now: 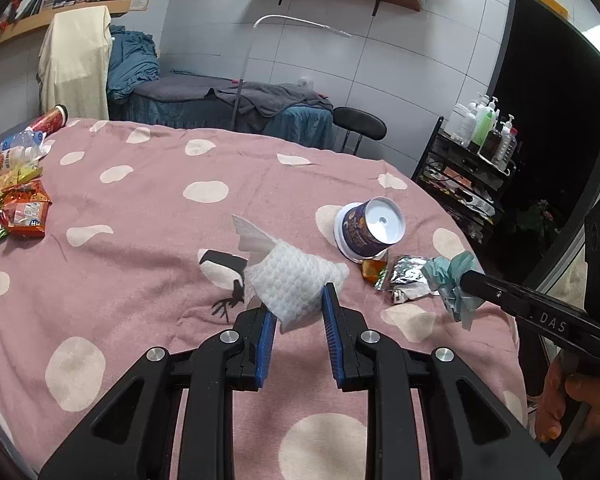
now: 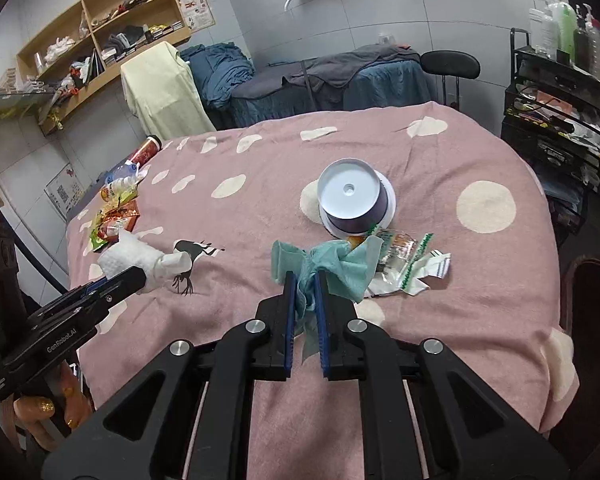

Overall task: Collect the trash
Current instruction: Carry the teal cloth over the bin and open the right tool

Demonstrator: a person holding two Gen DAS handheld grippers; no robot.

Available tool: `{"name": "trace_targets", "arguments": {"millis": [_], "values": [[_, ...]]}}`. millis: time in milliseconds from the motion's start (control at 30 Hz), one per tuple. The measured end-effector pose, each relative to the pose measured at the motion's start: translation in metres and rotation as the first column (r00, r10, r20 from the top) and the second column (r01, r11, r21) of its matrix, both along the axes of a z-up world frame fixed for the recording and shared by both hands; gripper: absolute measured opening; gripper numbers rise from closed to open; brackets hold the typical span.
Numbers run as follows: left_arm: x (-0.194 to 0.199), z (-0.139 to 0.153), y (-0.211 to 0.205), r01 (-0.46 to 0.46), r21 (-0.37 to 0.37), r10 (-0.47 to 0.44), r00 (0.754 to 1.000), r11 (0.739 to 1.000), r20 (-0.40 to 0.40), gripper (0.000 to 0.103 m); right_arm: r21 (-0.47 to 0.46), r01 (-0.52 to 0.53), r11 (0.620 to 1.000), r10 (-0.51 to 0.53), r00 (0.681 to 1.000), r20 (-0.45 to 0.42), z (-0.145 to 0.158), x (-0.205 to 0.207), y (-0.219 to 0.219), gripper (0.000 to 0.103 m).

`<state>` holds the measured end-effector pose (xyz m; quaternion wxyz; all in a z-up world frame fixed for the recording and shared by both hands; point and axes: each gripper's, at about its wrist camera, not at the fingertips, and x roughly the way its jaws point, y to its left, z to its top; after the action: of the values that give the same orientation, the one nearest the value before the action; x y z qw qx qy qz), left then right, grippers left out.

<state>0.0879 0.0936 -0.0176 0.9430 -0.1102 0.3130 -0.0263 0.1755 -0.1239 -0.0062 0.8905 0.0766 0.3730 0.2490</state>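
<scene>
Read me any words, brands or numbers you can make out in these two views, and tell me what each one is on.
"DAS" on the right gripper, along its black arm; letters before it are hidden.
"Gen Robot.AI" on the left gripper, on its black body.
Print on the overturned purple cup, the snack wrappers, the red can and the wall posters is too small or blurred to read.

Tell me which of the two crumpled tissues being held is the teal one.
The teal tissue is the one pinched in the right gripper, near the upside-down cup. The left gripper holds a white, quilted paper towel instead.
</scene>
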Motion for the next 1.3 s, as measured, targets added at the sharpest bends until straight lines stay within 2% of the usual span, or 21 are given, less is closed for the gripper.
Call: {"name": "trace_targets", "arguments": {"millis": [233, 467, 667, 900, 1100, 1300], "values": [[-0.005, 0.01, -0.035, 0.083, 0.01, -0.083, 0.996, 0.997, 0.035, 0.023, 0.04, 0.095, 0.995, -0.096, 0.995, 0.028, 0.008, -0.026, -0.05, 0.011], [-0.006, 0.015, -0.077, 0.189, 0.029, -0.191, 0.98, 0.981, 0.051, 0.023, 0.06, 0.213, 0.975, -0.215, 0.976, 0.042, 0.01, -0.043, -0.109, 0.011], [-0.005, 0.018, -0.106, 0.263, 0.054, -0.266, 0.962, 0.963, 0.059, 0.023, 0.061, 0.31, 0.949, -0.313, 0.949, 0.039, 0.006, -0.054, -0.153, 0.011], [-0.002, 0.02, -0.133, 0.329, 0.068, -0.333, 0.941, 0.942, 0.059, 0.023, 0.065, 0.43, 0.901, -0.432, 0.902, 0.019, -0.002, -0.063, -0.202, 0.011], [0.001, 0.018, -0.153, 0.376, 0.07, -0.379, 0.924, 0.924, 0.051, 0.023, 0.06, 0.495, 0.867, -0.496, 0.869, 0.002, -0.011, -0.062, -0.226, 0.011], [0.008, 0.013, -0.169, 0.418, 0.049, -0.42, 0.907, 0.907, 0.027, 0.023, 0.014, 0.561, 0.827, -0.561, 0.828, -0.018, -0.03, -0.054, -0.246, 0.011]]}}
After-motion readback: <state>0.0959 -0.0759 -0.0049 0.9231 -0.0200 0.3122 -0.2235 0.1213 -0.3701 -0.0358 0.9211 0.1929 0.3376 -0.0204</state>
